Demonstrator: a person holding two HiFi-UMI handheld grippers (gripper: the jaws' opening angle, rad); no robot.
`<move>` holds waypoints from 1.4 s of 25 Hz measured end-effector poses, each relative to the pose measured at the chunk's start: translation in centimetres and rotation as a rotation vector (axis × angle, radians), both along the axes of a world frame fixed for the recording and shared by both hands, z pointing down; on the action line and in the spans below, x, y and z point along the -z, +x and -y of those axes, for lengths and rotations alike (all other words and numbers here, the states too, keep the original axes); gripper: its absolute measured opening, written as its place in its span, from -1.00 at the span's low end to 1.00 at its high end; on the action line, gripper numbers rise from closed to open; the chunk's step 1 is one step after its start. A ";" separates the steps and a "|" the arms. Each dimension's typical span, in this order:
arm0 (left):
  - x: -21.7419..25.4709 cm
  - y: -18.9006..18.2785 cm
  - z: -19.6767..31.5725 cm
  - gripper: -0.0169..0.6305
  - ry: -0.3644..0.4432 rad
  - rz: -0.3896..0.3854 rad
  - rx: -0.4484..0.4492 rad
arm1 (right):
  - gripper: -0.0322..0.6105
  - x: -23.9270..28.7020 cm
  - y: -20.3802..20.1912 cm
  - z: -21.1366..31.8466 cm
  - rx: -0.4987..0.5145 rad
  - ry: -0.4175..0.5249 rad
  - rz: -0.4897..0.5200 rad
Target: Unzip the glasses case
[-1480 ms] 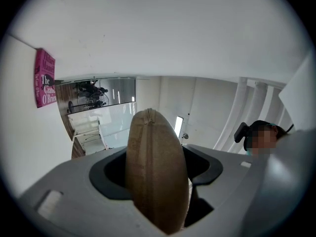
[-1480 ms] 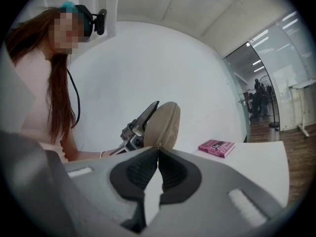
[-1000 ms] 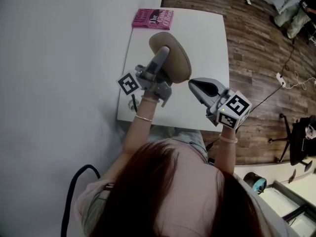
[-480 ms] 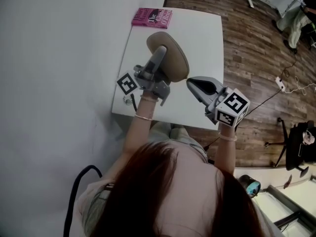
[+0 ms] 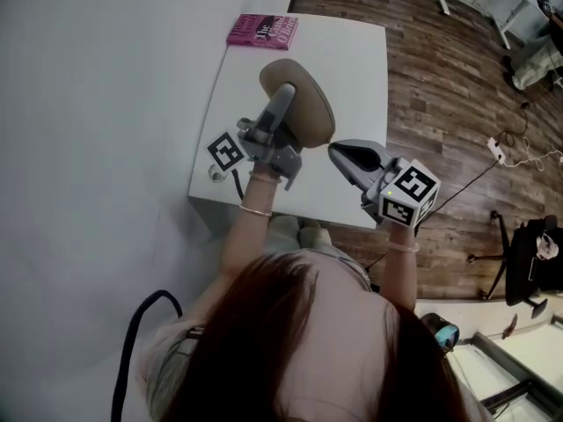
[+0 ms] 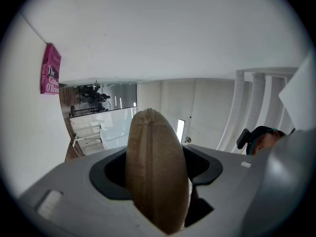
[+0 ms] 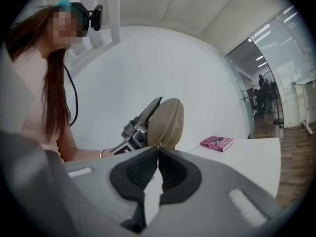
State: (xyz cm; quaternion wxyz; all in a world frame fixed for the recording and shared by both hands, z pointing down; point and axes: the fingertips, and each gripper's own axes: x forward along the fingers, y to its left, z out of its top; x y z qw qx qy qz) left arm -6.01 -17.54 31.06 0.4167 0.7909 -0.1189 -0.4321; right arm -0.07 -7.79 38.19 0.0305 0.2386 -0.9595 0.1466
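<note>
Above the white square table: the tan oval fabric glasses case is held in the air, clear of the surface, and stands roughly on edge.
Left gripper: its jaws are clamped on the case's two broad faces. This grip probably serves to steady the case and leave its rim free all round.
Right gripper: its jaws are pressed together, and their tips meet at the case's lower near edge. That suits taking a zip pull, but no pull can be made out between the tips.
Zip seam: a raised ridge runs along the case's narrow edge and looks closed along the visible stretch, so the unzipping appears not yet begun.
Head view only: it shows how the two grippers converge on the case from either side, and that the case hangs over the table's near half.
Left gripper view only: it shows the case filling the gap between the jaws, seam turned toward the camera.
Right gripper view only: it shows the closed tips lined up with the case's end, with the left gripper behind it.
Pink paperback book: it lies flat at the table's far corner, well apart from the work.
</note>
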 end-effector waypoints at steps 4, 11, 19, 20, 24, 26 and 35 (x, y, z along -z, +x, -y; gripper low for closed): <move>-0.3 -0.4 0.3 0.02 -0.007 -0.013 0.004 | -0.88 -0.8 -1.0 0.0 0.021 -0.012 -0.003; 0.6 2.3 -1.6 0.02 -0.019 -0.022 0.011 | -0.88 -0.2 0.9 -2.2 0.054 -0.022 0.014; -0.1 0.1 0.0 0.02 -0.027 -0.032 0.012 | -0.88 -1.1 -1.8 -0.9 0.067 -0.033 0.002; -0.2 -0.1 0.1 0.02 -0.027 -0.030 0.012 | -0.88 -1.2 -2.2 -0.8 0.070 -0.035 0.001; -0.2 -0.2 0.3 0.02 -0.025 -0.021 0.018 | -0.88 -1.5 -2.5 -0.7 0.079 -0.042 0.010; -0.1 -0.2 0.2 0.02 -0.022 -0.011 0.022 | -0.88 -1.4 -2.6 -0.7 0.082 -0.052 0.014; 1.0 -0.4 -0.2 0.02 -0.001 0.025 0.044 | -0.86 -0.4 -2.5 -0.7 0.026 -0.053 0.004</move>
